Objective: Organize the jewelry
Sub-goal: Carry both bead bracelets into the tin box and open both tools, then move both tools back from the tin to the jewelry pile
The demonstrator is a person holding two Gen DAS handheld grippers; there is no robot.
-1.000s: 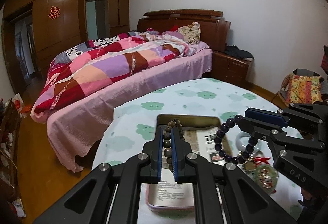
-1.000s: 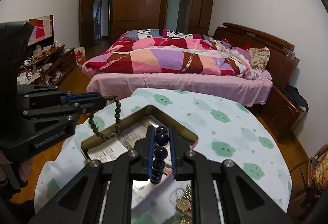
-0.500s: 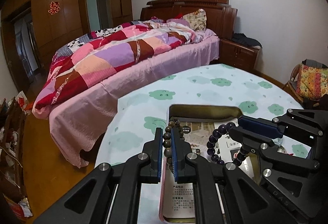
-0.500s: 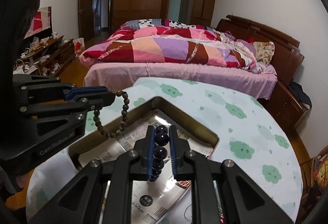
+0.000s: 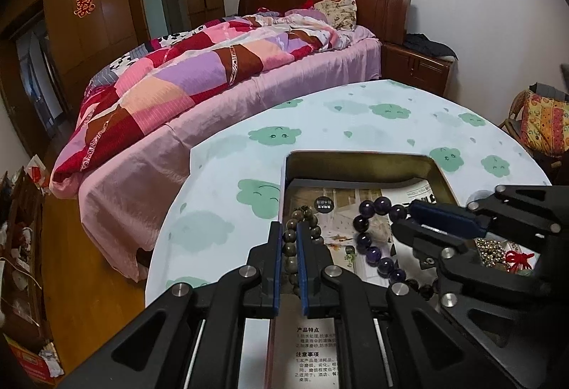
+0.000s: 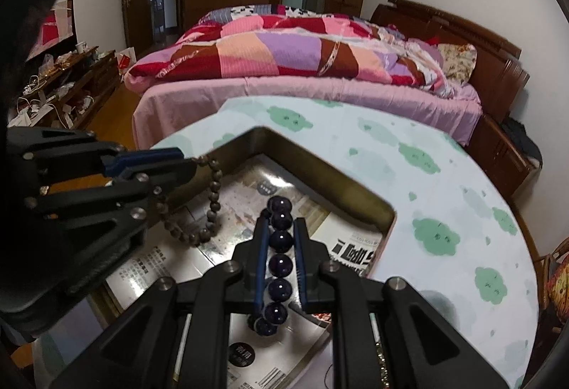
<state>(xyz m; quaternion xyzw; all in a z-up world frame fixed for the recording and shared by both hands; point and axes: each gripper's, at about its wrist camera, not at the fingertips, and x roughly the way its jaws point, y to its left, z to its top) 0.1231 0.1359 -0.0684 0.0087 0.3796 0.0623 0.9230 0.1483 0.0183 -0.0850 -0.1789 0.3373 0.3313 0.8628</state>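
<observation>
My left gripper (image 5: 288, 236) is clamped on the brown bracelet (image 5: 292, 239), whose beads hang over the tin (image 5: 359, 159), near its left wall. My right gripper (image 6: 281, 239) pinches the purple bracelet (image 6: 280, 243); its loop dangles over the tin's middle, above the printed paper (image 5: 341, 218) lining the bottom. Seen from the left wrist, the right gripper (image 5: 416, 218) reaches in across the tin's right side. Right of the tin, behind that gripper, lies a charm (image 5: 505, 253) with red cord. The tin sits on the table (image 5: 355, 118); beyond it stands the bed (image 5: 220, 75).
</observation>
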